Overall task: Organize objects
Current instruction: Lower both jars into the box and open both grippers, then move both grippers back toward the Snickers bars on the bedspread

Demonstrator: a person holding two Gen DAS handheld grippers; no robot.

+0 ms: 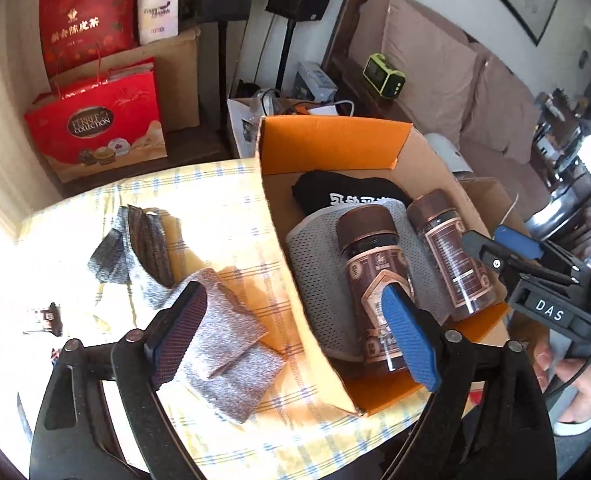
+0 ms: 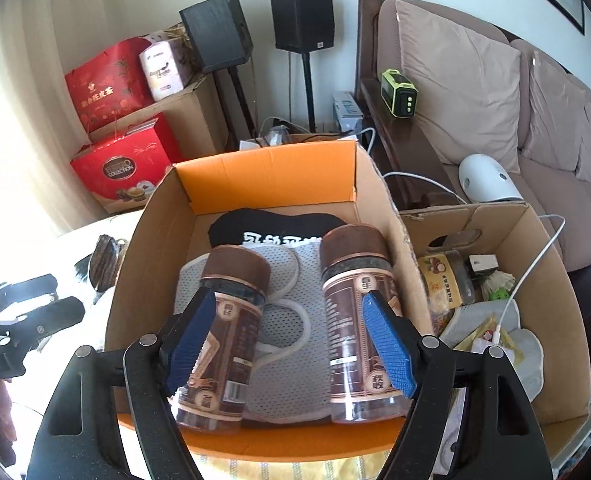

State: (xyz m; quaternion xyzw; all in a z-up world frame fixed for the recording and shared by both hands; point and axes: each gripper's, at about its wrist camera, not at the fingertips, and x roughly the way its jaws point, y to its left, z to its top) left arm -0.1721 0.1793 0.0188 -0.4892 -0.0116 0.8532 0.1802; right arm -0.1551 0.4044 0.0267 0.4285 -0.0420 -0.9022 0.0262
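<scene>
In the right wrist view, two brown-capped jars, the left jar (image 2: 227, 320) and the right jar (image 2: 355, 312), lie inside the cardboard box (image 2: 135, 264) at frame centre on a grey mesh cushion (image 2: 283, 352), long axes running from bottom of frame up, caps pointing to the far wall. The black cloth (image 2: 271, 224) behind them is half covered, its white print cut off. The right gripper (image 2: 289, 340) has jaws wide apart with nothing between; the left gripper (image 1: 295, 332), jaws also apart, hangs over the box wall and grey fabric pieces (image 1: 223, 344) on the overexposed tablecloth (image 1: 223, 184).

Living room: sofa (image 2: 475, 92), speakers (image 2: 301, 20).
</scene>
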